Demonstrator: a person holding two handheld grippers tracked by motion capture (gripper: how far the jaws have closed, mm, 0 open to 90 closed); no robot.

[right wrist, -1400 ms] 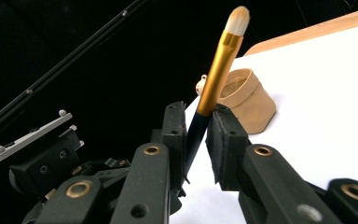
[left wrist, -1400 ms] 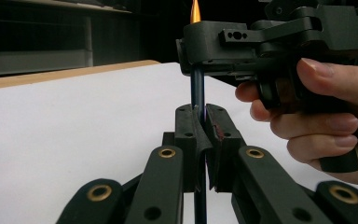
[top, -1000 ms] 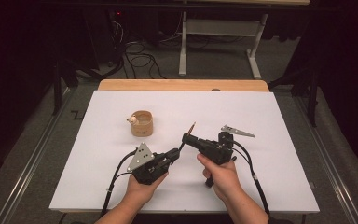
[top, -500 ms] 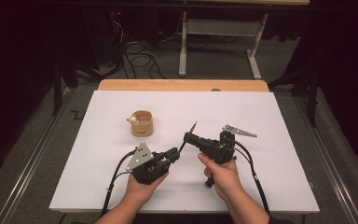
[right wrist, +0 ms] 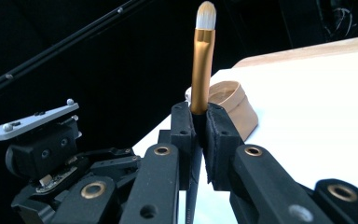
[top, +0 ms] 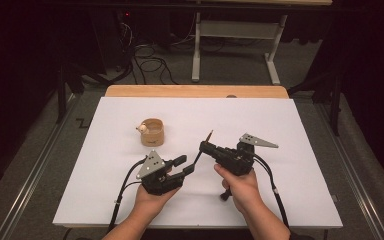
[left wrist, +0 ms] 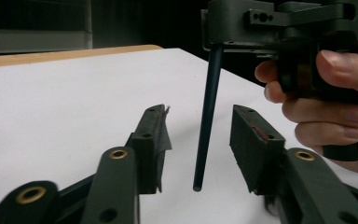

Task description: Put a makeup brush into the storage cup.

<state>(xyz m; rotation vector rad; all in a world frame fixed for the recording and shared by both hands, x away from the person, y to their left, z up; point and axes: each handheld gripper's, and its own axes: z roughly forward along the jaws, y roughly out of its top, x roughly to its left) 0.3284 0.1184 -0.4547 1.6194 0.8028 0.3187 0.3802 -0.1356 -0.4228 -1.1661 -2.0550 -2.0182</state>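
Right gripper view: your right gripper point(right wrist: 199, 128) jaws clamp brush point(right wrist: 201, 65); left gripper point(left wrist: 200, 140) jaws just opening, handle between, untouched.

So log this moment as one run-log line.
right gripper: shut on brush | left gripper: jaws just opened, brush handle between them, untouched | cup: upright on table

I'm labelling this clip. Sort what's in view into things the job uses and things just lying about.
In use:
- brush, clamped in the right hand-held gripper
- left hand-held gripper, jaws just opened around the brush handle
- tan holder

Lying about:
- floor cables
- metal frame behind the table
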